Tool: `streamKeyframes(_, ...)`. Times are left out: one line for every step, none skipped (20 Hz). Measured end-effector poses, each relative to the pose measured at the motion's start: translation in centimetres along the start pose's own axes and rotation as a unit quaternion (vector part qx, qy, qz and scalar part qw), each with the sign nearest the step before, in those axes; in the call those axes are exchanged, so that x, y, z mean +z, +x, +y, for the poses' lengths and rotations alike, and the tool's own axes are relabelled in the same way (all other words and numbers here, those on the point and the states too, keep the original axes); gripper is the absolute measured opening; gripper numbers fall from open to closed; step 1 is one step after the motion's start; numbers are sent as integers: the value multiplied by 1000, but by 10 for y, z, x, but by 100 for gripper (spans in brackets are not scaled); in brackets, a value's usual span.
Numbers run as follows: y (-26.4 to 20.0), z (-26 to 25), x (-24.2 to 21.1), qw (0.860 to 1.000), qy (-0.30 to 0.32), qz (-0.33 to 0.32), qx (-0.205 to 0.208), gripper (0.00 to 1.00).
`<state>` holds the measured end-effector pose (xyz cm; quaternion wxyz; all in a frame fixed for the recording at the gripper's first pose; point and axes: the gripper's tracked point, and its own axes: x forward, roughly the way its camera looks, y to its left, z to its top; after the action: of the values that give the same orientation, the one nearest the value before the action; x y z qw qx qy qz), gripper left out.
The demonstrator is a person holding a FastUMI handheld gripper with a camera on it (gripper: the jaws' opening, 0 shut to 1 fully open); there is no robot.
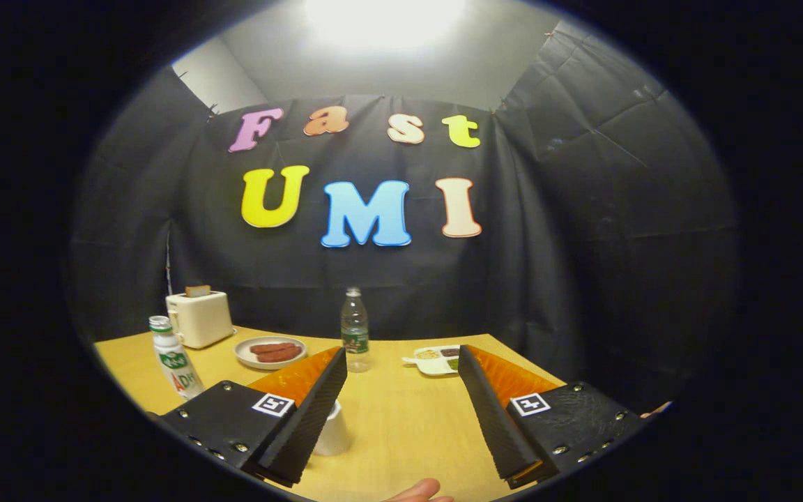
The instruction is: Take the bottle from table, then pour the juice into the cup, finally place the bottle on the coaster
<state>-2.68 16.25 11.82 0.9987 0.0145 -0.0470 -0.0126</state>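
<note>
A wooden surface point(387, 418) is sitting inside black cloth walls. The gripper point(401, 390) is hovering spread wide, a clear bottle point(355, 329) standing beyond its fingers, open room between.

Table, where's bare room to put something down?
The wooden table is bare between the open gripper's fingers, from the white cup up toward the water bottle. It is crowded on the left: toaster, plate, white drink bottle. A small tray sits beyond the right finger.
</note>
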Motion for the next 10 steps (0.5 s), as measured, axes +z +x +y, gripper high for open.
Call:
streamKeyframes(-6, 18, 4, 1000, 6, -5, 13, 97)
streamKeyframes(-11, 38, 8, 999, 12, -10, 28, 97)
streamKeyframes(-18, 60, 10, 999, 17, -13, 46, 97)
streamKeyframes(-24, 80, 12, 998, 22, -15, 63, 97)
streamKeyframes(-29, 100, 13, 996, 27, -18, 81, 97)
streamKeyframes(-32, 119, 12, 995, 30, -20, 96, 97)
streamKeyframes(-36, 137, 12, 993, 33, -23, 109, 97)
streamKeyframes(-39, 158, 10, 991, 35, -25, 124, 97)
streamKeyframes(-41, 175, 7, 990, 37, -24, 136, 97)
streamKeyframes(-41, 190, 3, 988, 40, -21, 146, 97)
